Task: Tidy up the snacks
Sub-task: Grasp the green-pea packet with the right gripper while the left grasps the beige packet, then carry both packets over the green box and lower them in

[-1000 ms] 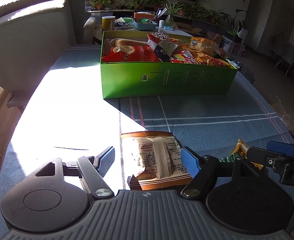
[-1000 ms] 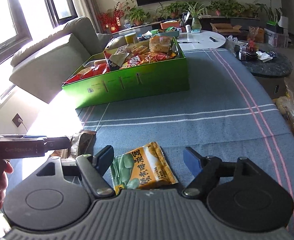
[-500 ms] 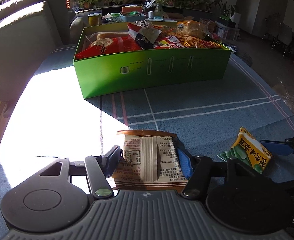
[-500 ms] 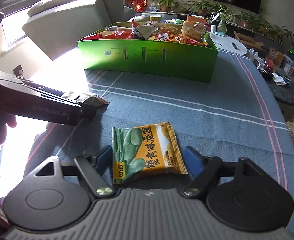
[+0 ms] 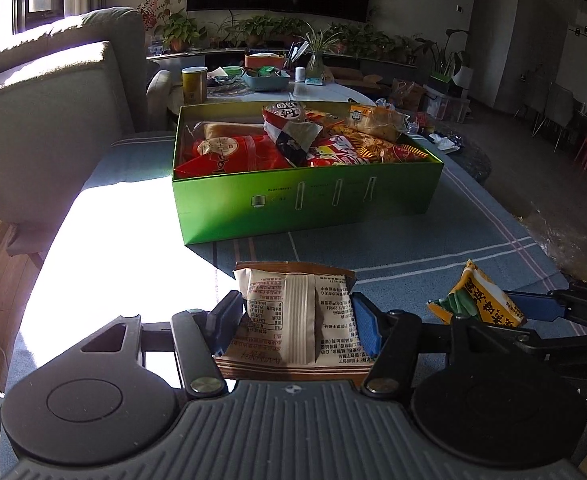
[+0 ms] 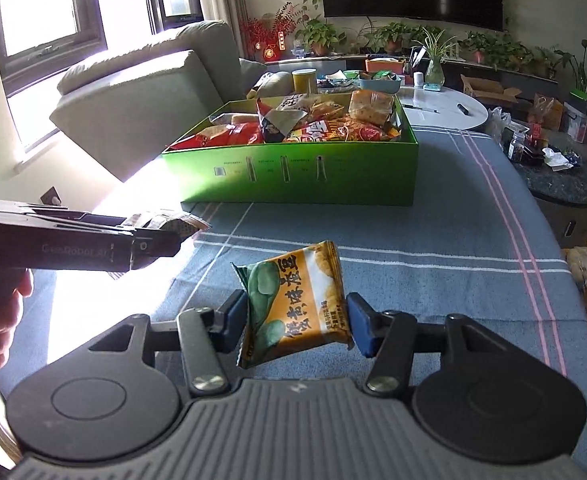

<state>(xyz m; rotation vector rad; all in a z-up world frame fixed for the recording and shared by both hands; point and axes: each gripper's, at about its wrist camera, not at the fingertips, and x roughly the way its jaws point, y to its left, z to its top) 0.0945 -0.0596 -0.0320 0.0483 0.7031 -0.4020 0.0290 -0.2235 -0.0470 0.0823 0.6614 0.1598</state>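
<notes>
A white and brown snack packet (image 5: 289, 304) is pinched at its side edges by my left gripper (image 5: 296, 316), which is shut on it just above the blue striped tablecloth (image 5: 413, 248). My right gripper (image 6: 296, 314) is shut on an orange and green bean snack packet (image 6: 297, 300), which hangs tilted, clear of the cloth. In the left wrist view that packet (image 5: 481, 300) shows at the right. The right wrist view has the left gripper (image 6: 161, 236) at the left with its packet (image 6: 173, 222). The green box (image 5: 305, 200) (image 6: 293, 176), full of snack bags, stands ahead of both.
A grey sofa (image 5: 53, 100) borders the table on the left, with a bright sun patch (image 5: 125, 260) on the cloth. A clear plastic bag (image 5: 573, 248) lies off the right edge. Behind the box is a round white table (image 6: 441, 108) with clutter.
Both grippers closed on their packets, the left first and the right after it. Both packets have come up off the cloth, and the orange one now hangs tilted.
</notes>
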